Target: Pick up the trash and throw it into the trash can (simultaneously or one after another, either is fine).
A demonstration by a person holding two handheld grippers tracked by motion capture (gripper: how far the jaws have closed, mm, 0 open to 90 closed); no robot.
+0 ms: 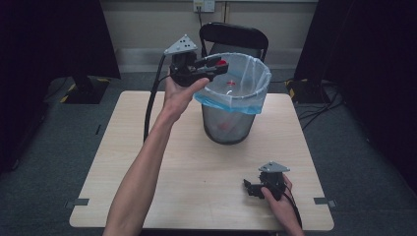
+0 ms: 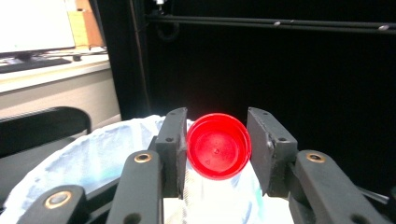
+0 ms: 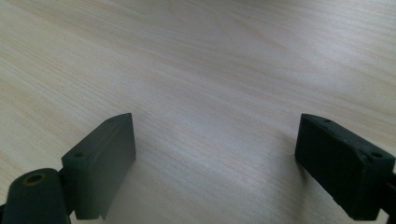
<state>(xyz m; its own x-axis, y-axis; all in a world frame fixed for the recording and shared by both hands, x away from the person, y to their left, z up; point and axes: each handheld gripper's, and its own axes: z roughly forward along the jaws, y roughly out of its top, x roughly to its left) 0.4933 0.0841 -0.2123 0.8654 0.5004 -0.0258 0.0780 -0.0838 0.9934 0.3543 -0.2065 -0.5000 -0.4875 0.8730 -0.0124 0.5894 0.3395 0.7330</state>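
A red bottle cap (image 1: 222,63) is held over the mouth of a wire waste bin (image 1: 229,129) lined with a pale blue bag (image 1: 255,69). My left gripper (image 1: 218,65) is shut on the cap, raised above the bin's near left rim. In the left gripper view the cap (image 2: 218,147) faces me with its hollow side, pinched between both jaws, with the bag (image 2: 88,161) below it. My right gripper (image 1: 251,188) rests low on the table (image 1: 187,167) at the front right. Its jaws stand wide apart, open, with bare wood (image 3: 205,70) between them.
The bin stands at the back middle of the light wooden table. A black folding chair (image 1: 235,35) is behind it. Something red (image 1: 223,127) lies inside the bin. Black stands and cables sit on the floor at both sides.
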